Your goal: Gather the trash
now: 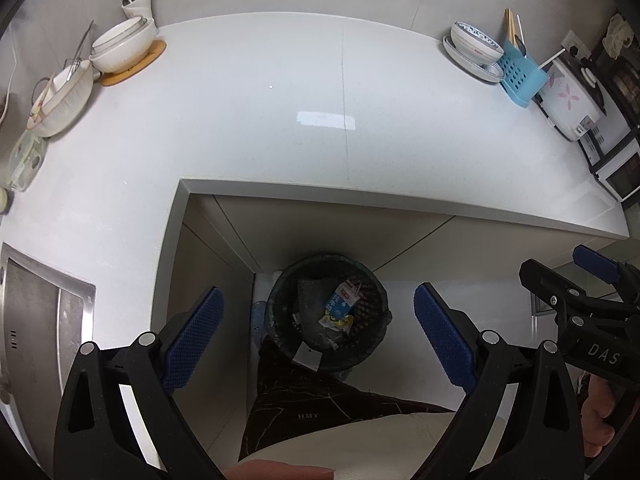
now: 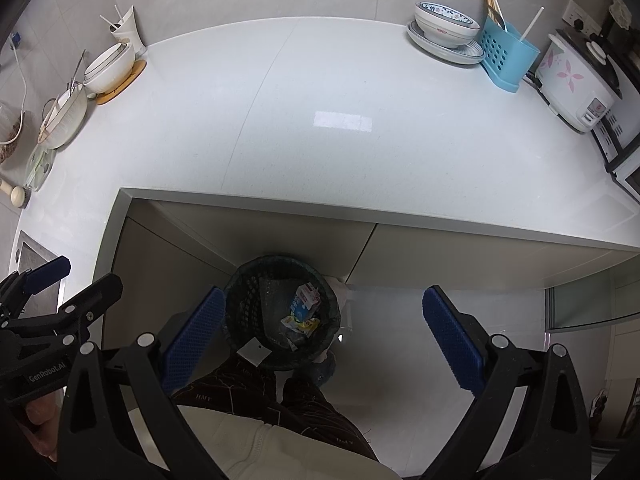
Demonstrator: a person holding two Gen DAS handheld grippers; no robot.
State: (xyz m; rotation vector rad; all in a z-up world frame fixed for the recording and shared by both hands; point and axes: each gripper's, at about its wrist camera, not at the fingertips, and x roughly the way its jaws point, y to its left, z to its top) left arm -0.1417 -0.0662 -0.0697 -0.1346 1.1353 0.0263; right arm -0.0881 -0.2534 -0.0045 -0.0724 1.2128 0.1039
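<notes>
I hold both the left gripper (image 1: 318,330) and right gripper (image 2: 324,330) wide open and empty above the bin (image 1: 327,314), where the trash (image 1: 339,308) lies, under the counter (image 1: 256,128).

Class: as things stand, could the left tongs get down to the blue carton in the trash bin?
Probably yes. The left tongs are open and empty above the trash bin, whose mouth is uncovered; the blue carton lies on top, with nothing between.
</notes>
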